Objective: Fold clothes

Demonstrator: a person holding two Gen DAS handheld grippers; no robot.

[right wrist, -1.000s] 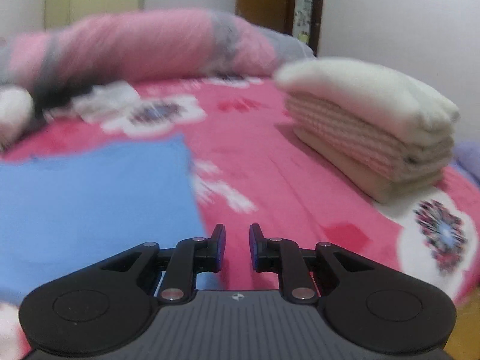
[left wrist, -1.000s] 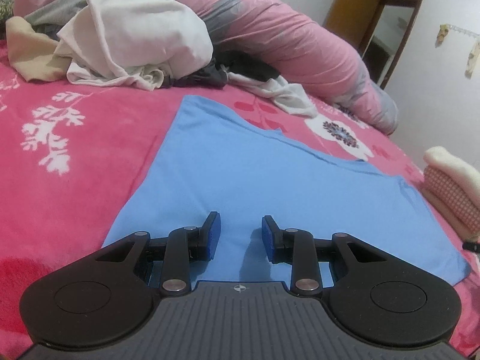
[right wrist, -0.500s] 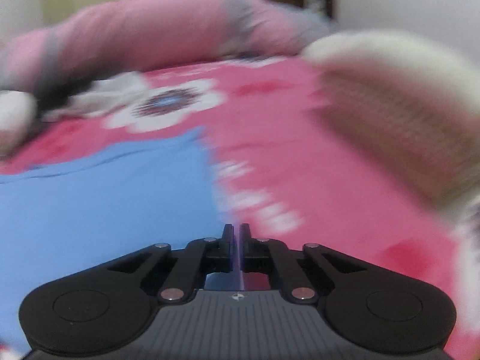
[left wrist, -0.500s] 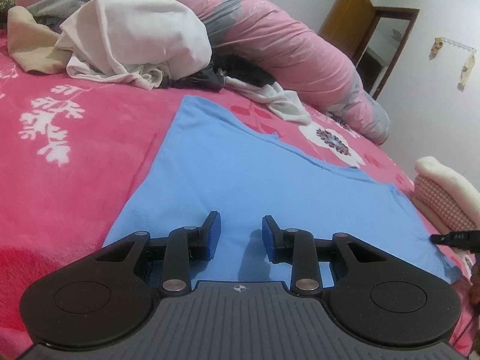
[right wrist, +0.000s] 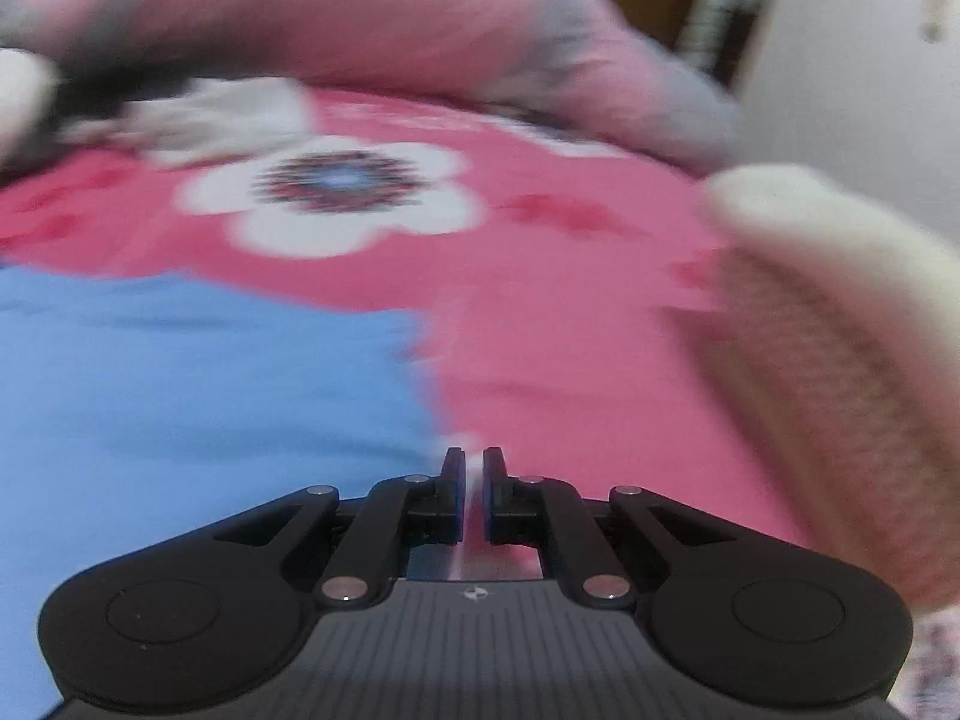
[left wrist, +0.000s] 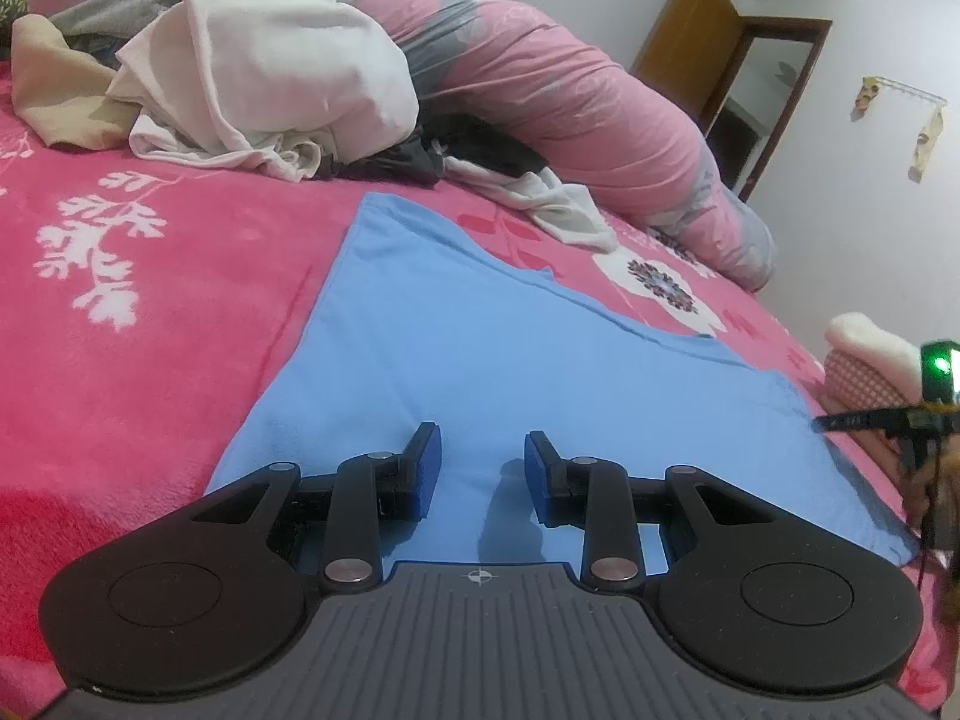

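Shirt [left wrist: 480,360] flat, left gripper [left wrist: 483,462] parted above

Spread shirt [left wrist: 510,360] lies on the bed [left wrist: 150,312], clothes heap [left wrist: 252,78] behind, folded stack [right wrist: 840,330] right

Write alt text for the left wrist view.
The left tongs hover with blue pads apart over a blue garment spread flat on a pink floral bedspread, nothing between the pads. Behind it lie a heap of unfolded clothes and a long pink bolster; at the right edge, a folded stack and the right tongs.
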